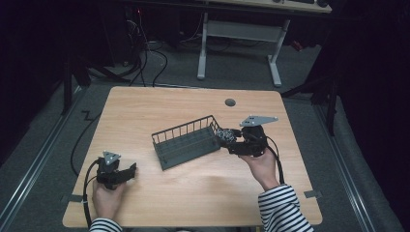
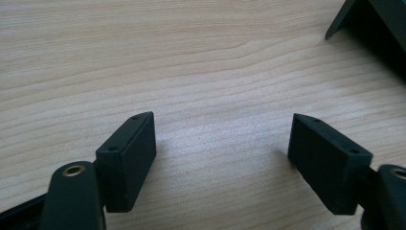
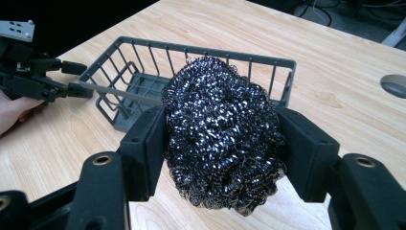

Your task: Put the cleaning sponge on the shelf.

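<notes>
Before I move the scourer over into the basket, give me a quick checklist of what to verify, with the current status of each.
1. Right tongs shut on the steel scourer, pads pressing both sides: ok.
2. Scourer off the table, held beside the basket's right end: ok.
3. Basket upright with its open top free: ok.
4. Basket inside empty: cannot tell; part of the floor is hidden behind the scourer.
5. Left tongs open, nothing between them, resting apart from the basket: ok.
6. Scourer high enough to pass the basket rim: cannot tell.
</notes>
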